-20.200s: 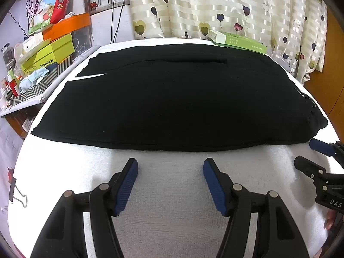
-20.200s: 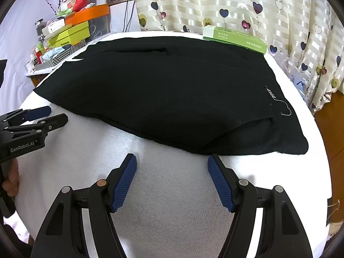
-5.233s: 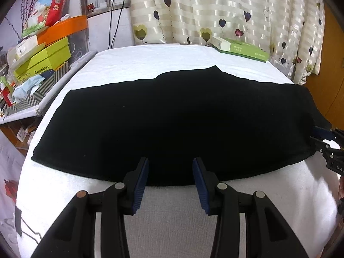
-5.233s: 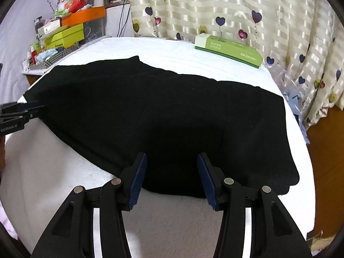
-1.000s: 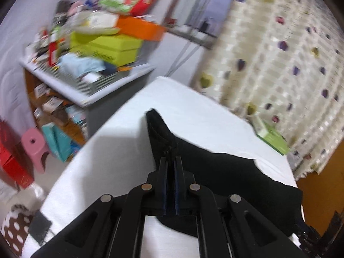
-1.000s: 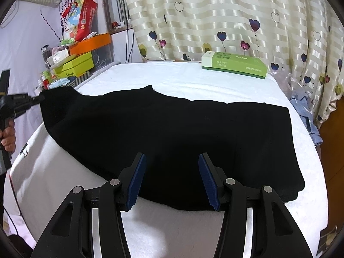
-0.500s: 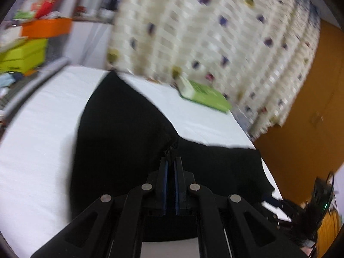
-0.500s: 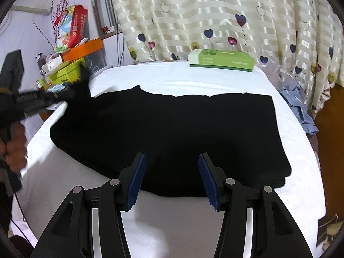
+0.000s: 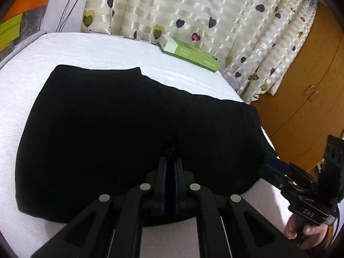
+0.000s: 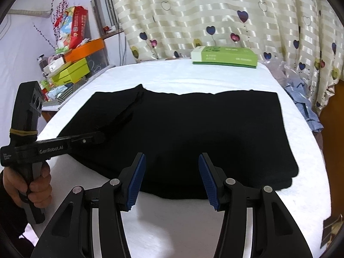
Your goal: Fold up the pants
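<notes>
Jaws pinched shut on black cloth: the left gripper (image 9: 169, 167) held a fold of the pants (image 10: 193, 133), carried over the rest of the garment, while the right gripper (image 10: 171, 179) hung wide open and empty at the near hem. The pants lay on the white-covered tabletop (image 10: 215, 225), doubled partway across; I judged the flap needed laying down and releasing, perhaps one more fold after. Only the left wrist view showed the wooden cabinet (image 9: 305, 90); only the right showed the cluttered shelf (image 10: 71, 68).

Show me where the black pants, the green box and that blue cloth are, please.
black pants (image 10: 204, 133), right wrist view, middle of the folded fabric.
green box (image 10: 225, 59), right wrist view, its front face.
blue cloth (image 10: 305, 105), right wrist view, crumpled middle.
</notes>
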`<move>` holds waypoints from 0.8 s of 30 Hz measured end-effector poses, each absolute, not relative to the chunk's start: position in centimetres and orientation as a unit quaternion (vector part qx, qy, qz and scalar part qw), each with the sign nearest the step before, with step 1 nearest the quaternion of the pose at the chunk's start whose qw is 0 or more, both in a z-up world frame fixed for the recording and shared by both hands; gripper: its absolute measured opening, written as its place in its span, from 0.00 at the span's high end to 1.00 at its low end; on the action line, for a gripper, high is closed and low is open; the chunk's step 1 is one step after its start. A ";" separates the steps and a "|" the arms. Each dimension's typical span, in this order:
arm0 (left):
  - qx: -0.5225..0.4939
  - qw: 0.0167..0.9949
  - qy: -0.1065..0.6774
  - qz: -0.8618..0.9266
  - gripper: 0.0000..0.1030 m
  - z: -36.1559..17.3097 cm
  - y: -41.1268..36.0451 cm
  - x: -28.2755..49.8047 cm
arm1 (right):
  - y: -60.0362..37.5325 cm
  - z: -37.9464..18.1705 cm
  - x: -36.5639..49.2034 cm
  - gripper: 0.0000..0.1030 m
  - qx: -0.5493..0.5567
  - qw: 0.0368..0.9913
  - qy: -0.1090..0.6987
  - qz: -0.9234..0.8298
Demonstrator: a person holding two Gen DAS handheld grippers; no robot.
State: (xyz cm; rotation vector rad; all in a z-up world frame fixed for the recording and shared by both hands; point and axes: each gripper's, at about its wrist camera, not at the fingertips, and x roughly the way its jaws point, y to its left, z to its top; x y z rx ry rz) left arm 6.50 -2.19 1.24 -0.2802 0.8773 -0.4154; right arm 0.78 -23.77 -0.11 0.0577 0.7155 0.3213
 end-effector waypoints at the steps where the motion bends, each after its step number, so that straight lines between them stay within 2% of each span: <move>1: -0.133 0.875 0.418 -0.207 0.93 1.3 -2.3 6.2 | -23.6 -0.1 0.9 0.49 0.030 0.923 0.349 0.161; 8: -0.121 0.891 0.382 -0.213 0.90 3.7 -0.3 3.9 | -21.6 0.0 2.3 0.49 0.058 0.909 0.355 0.212; 10: -0.105 0.909 0.365 -0.169 0.82 4.3 1.1 3.9 | -20.4 -0.3 3.6 0.49 0.072 0.896 0.365 0.241; 11: -0.097 0.917 0.361 -0.140 0.81 4.4 1.9 4.1 | -19.9 -0.4 4.2 0.49 0.075 0.892 0.369 0.250; 16: -0.086 0.923 0.373 -0.036 0.81 3.0 5.7 5.9 | -16.8 -2.3 8.5 0.49 0.094 0.864 0.407 0.281; 24: -0.096 0.918 0.384 -0.026 0.81 1.4 7.5 5.8 | -14.3 -2.9 12.6 0.49 0.110 0.851 0.421 0.294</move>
